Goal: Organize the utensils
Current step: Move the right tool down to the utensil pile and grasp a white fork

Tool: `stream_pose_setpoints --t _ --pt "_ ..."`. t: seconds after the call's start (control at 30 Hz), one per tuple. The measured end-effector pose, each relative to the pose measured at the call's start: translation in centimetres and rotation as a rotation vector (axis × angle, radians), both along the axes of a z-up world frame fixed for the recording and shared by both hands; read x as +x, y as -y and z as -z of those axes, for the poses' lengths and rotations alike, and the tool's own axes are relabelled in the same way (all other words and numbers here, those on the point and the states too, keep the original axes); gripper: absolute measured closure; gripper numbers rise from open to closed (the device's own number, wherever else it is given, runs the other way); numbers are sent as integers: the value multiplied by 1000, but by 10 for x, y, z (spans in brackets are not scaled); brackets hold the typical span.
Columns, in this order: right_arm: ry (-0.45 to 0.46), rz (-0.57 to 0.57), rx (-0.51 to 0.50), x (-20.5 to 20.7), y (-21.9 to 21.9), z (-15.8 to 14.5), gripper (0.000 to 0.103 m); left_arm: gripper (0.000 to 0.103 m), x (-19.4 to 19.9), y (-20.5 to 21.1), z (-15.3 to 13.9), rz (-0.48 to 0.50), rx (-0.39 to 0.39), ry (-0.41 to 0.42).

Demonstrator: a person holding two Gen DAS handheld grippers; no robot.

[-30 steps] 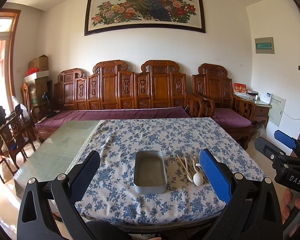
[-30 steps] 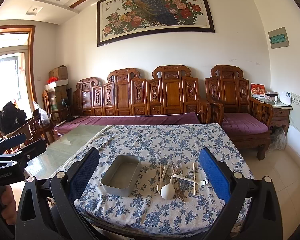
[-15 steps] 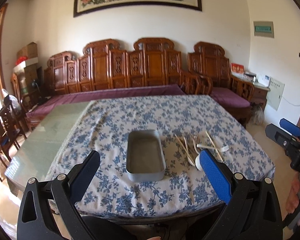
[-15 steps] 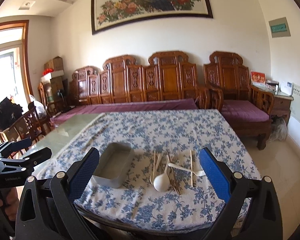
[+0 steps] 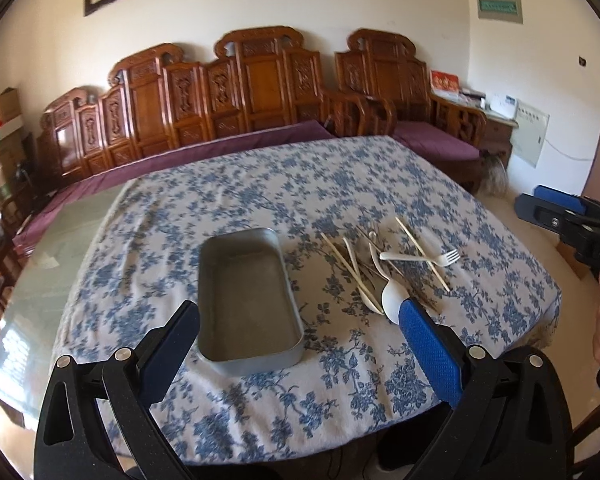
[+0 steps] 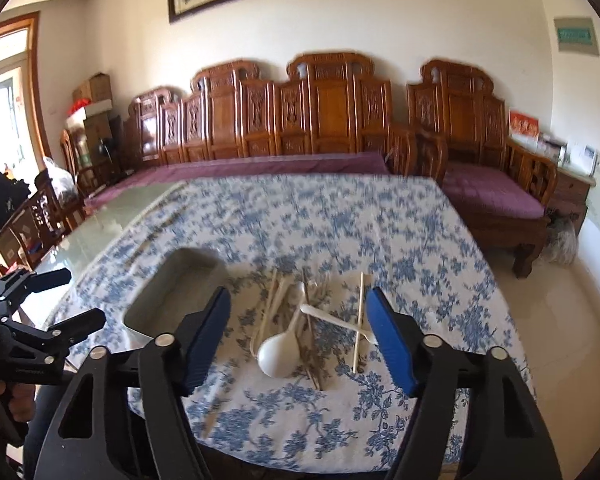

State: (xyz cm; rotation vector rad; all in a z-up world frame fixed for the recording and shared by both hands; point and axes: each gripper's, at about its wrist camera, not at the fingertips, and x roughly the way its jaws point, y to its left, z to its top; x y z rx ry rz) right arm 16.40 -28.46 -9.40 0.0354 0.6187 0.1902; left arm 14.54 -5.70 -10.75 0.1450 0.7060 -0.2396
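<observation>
While my right hand-held gripper (image 6: 298, 338) hangs over the near edge of the bench (image 6: 440, 240), its blue pads are closing with nothing pressed between them; the white spoon (image 6: 279, 354) lies on the cloth below the gap, its bowl nearest to me and its handle running away from the fingers. Just past the right pad I see a white plastic fork (image 6: 332, 318) lying crosswise, with a pale chopstick (image 6: 358, 320) crossing over it, and beyond the left pad more pale chopsticks (image 6: 270, 308) and some darker sticks lie in a loose heap that I cannot separate piece by piece. Off to the left of that gripper, partly behind its left finger, sits the metal tray (image 6: 168, 292), with nothing in it that I can see. My left hand-held gripper (image 5: 300, 330) stands wide apart and holds nothing; the same tray (image 5: 246, 296) lies straight ahead between its fingers, apart from both pads, and the utensil pile starts just beside its right pad, where the spoon's bowl (image 5: 392, 300) peeks out from behind the pad. From the left wrist view the fork (image 5: 422, 257) lies farther out to the right, tines pointing right. A blue floral tablecloth (image 5: 340, 184) covers most of the bench.
</observation>
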Motion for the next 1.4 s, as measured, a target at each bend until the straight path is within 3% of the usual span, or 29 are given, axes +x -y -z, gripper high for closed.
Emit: stream_pose_setpoints --t 0.27,0.57,0.63,0.73,1.07,1.4 --pt "-80 -23 -81 55 24 39 37 22 36 23 21 46 -11 -66" --pt "-239 -21 -109 119 61 116 39 31 75 40 51 43 -13 -131" --pt "-270 -40 -100 130 63 135 49 33 82 42 57 38 -14 -145" --pt "-305 -78 -101 142 58 155 53 39 91 45 68 35 -9 -172" --pt "-308 -242 -119 169 23 175 68 42 106 50 86 24 -6 -210" --pt "-355 -298 -158 175 13 185 76 46 126 56 95 25 -39 -247"
